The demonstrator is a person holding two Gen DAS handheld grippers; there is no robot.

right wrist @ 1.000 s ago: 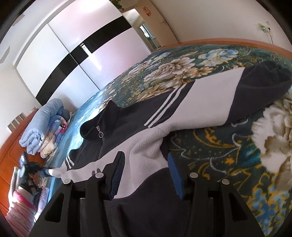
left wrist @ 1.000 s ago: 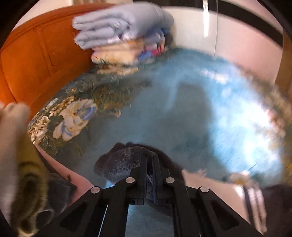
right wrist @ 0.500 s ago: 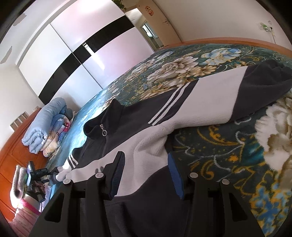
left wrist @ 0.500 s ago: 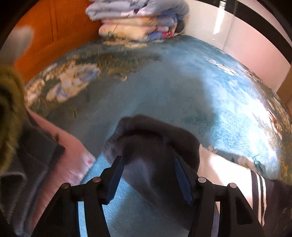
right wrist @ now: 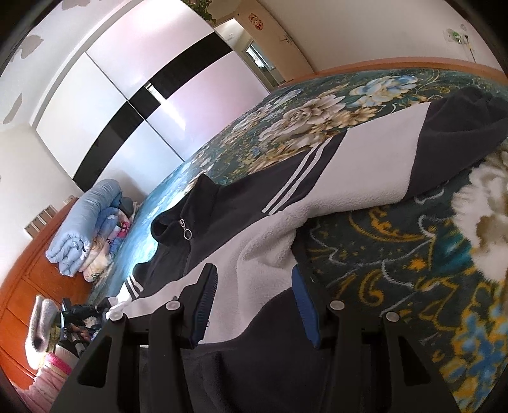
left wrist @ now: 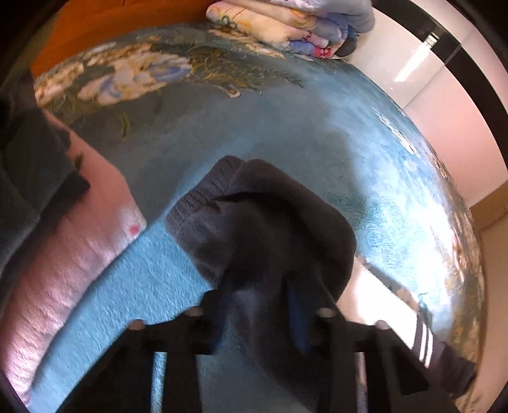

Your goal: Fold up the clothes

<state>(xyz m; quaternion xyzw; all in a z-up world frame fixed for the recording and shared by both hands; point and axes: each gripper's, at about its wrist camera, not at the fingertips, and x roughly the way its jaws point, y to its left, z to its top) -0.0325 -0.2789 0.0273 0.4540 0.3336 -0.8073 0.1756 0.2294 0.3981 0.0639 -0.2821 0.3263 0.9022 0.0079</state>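
Note:
A black and white fleece zip jacket (right wrist: 317, 187) lies spread on the flowered bedspread (right wrist: 397, 260). Its dark left sleeve cuff (left wrist: 254, 216) lies on the blue part of the bed in the left wrist view. My left gripper (left wrist: 257, 305) is open with its jaws on either side of that sleeve, and the image is blurred. My right gripper (right wrist: 254, 295) is open over the white band and dark hem of the jacket (right wrist: 263, 260). The jacket's collar and zip ring (right wrist: 187, 233) point toward the wardrobe.
Folded quilts (right wrist: 85, 228) are stacked at the wooden headboard (left wrist: 127, 25), also in the left wrist view (left wrist: 295, 28). A pink and dark garment (left wrist: 63, 222) lies at the left. A white and black sliding wardrobe (right wrist: 143, 95) stands behind the bed.
My left gripper was shut on the sleeve cuff a second ago, then opened and let it go; the view shifted toward the bed. My right gripper stayed open and nearly still.

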